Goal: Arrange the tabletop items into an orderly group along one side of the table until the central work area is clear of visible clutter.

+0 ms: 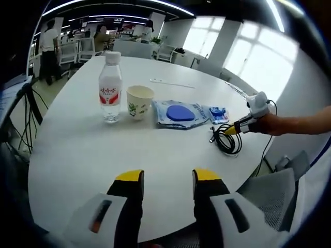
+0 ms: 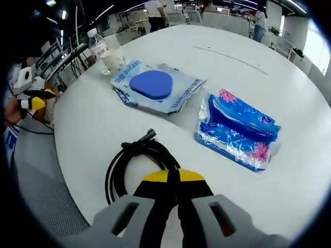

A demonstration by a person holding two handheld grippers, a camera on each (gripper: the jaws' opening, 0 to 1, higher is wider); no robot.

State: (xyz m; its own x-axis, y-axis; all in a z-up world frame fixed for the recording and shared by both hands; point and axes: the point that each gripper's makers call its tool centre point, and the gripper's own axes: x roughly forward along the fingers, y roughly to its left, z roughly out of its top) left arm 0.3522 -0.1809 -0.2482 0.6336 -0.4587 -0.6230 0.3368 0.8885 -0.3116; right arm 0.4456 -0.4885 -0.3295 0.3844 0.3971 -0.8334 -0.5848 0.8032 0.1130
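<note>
On the round white table (image 1: 77, 150) stand a water bottle (image 1: 110, 85) and a paper cup (image 1: 139, 102), side by side. To their right lie a flat packet with a blue pad (image 1: 180, 113) and a blue tissue pack (image 1: 218, 114). A coiled black cable (image 1: 227, 141) lies near the table's right edge. My left gripper (image 1: 168, 178) hovers open above the near edge. My right gripper (image 2: 173, 177) is shut on the black cable (image 2: 129, 163), with the tissue pack (image 2: 238, 132) to its right and the blue pad packet (image 2: 155, 85) beyond it.
A thin white strip (image 1: 171, 83) lies on the table's far side. Chairs (image 1: 282, 188) ring the table, and office desks with people stand behind. The bottle (image 2: 98, 45) and cup (image 2: 115, 57) sit near the table's rim. The left gripper (image 2: 32, 102) shows at the left.
</note>
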